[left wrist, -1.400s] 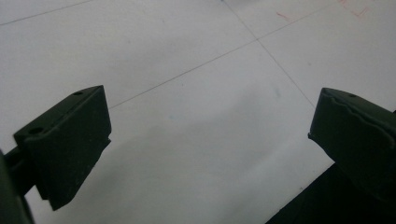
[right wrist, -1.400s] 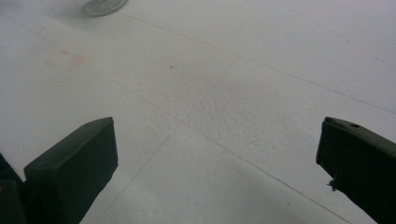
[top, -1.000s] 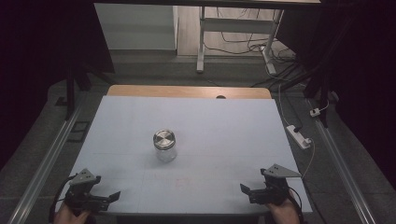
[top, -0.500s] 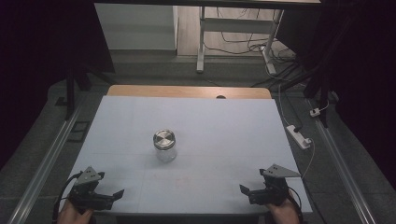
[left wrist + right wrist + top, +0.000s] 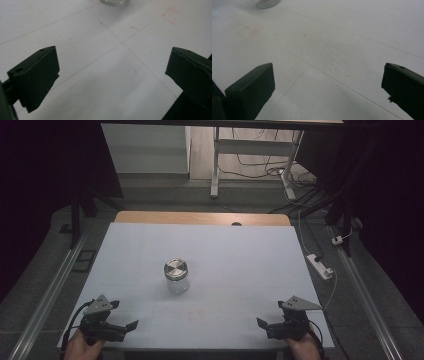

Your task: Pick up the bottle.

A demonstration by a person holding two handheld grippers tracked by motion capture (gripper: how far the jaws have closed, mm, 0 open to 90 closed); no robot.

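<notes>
I saw a white table (image 5: 240, 255) with a wooden far edge (image 5: 200, 218), faint red marks (image 5: 171, 15) on it, a white power strip (image 5: 320, 266) and cables (image 5: 260, 157) on the floor.

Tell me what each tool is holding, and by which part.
Nothing is held. The left tool and right tool are both open over the table, apart from the jar.

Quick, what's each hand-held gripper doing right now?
Left hand-held gripper: open, holding nothing.
Right hand-held gripper: open, holding nothing.
The jar stands untouched.
</notes>
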